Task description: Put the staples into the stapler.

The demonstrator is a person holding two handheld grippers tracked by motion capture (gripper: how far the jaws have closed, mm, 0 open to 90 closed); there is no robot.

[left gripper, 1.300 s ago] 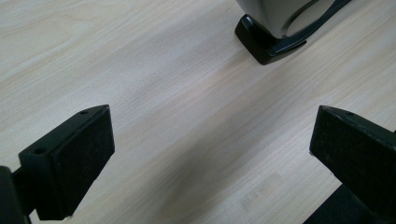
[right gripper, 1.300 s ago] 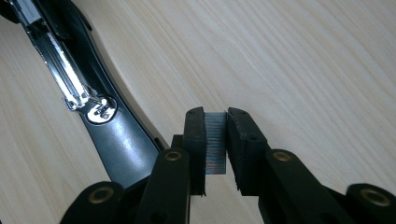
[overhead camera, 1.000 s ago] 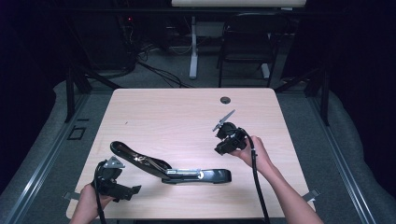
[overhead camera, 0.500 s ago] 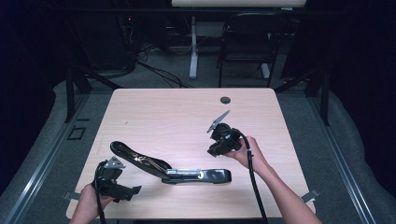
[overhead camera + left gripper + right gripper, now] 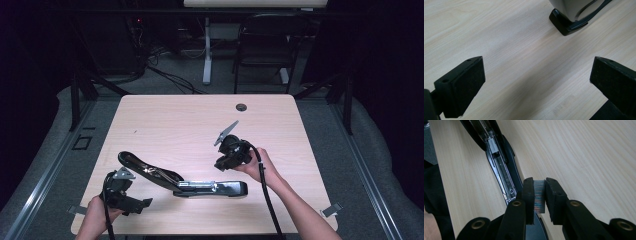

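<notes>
I have the right hand-held gripper clenched on a strip of staples, the pads pressing its two long sides, and I hold it just above the near end of the open stapler lying on the worktop. The stapler's lid is swung back, so the staple channel lies bare, running away from the strip. My left hand-held gripper sits released, jaws wide apart, beside the stapler's lid end and touching nothing.

I judge the strip light but brittle: it is glued wire, stiff along its length, and it will likely snap or shed pieces if squeezed harder or twisted. The flat sides are the right place to hold, leaving the legs free to straddle the channel. The stapler looks heavy enough to stay put, though its glossy base may slide when nudged.
</notes>
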